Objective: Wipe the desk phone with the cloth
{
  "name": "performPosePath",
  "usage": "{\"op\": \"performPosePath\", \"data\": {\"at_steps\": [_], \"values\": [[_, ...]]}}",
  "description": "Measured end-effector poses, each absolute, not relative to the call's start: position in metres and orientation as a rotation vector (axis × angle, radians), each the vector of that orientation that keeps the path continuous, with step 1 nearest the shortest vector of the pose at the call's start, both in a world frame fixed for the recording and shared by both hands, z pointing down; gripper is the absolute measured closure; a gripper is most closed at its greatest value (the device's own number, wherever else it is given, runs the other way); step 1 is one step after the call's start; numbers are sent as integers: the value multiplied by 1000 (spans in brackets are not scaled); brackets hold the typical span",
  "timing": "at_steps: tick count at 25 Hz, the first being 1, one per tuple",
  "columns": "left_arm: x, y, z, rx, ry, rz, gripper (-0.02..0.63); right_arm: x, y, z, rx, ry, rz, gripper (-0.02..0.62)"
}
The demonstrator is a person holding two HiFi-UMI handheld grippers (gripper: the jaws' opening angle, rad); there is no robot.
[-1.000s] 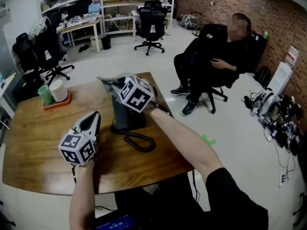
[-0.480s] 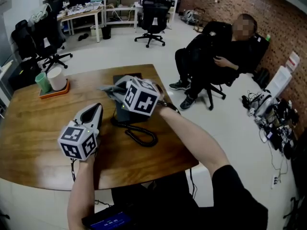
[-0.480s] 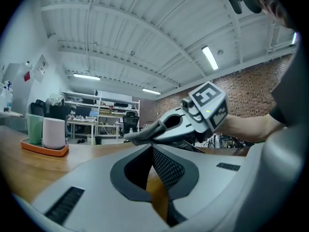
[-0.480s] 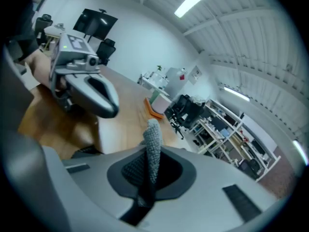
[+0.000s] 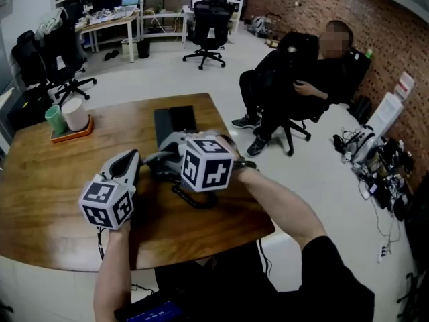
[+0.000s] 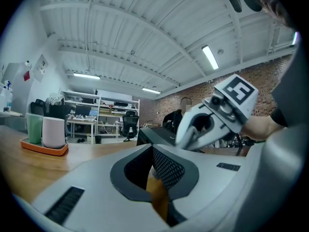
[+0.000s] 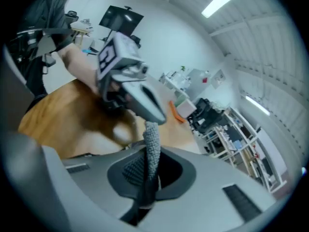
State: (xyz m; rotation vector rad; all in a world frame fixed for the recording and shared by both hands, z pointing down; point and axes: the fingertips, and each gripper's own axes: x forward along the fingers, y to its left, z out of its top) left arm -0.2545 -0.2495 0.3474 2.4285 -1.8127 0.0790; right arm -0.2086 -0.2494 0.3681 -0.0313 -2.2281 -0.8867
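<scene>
Cloth [image 7: 152, 144] pinched by right hand-held gripper [image 5: 167, 154], dragged nearer off desk phone [image 5: 173, 121], left hand-held gripper [image 5: 130, 158] pressed together

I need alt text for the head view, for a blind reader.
The right gripper holds a grey cloth at the near end of a black desk phone on a wooden table. The left gripper is just to its left, holding nothing.

Pale grey left claw [image 5: 130, 158], right claw [image 5: 155, 157]; black-and-white marker cube [image 5: 106, 204] on each; dark meshed pads [image 6: 166, 168]; black short sleeve [image 5: 328, 267].
</scene>
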Motion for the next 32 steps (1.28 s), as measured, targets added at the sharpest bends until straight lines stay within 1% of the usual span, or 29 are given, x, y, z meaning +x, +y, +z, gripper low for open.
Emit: {"op": "performPosePath", "data": {"at_steps": [6, 9, 12, 15, 19, 26, 29, 32], "values": [[-258, -256, 349, 2435, -1805, 74, 615, -241, -369, 302, 480, -2423, -765, 570], [-271, -248, 357, 2419, -1789, 88, 615, -260, -388, 309, 558, -2407, -740, 570], [-275, -239, 359, 2407, -1812, 77, 615, -269, -384, 327, 515, -2368, -754, 571], [-262, -244, 353, 2431, -1811, 72, 615, -254, -369, 331, 436, -2331, -793, 571], [-262, -247, 351, 2428, -1814, 75, 615, -245, -322, 344, 232, -2287, -859, 571], [-250, -247, 354, 2432, -1820, 74, 615, -197, -234, 394, -101, -2179, -943, 571], [-242, -260, 349, 2456, -1797, 71, 615, -174, -224, 405, -206, -2112, -934, 571], [-247, -256, 348, 2451, -1795, 77, 615, -182, -228, 391, -196, -2163, -913, 571]]}}
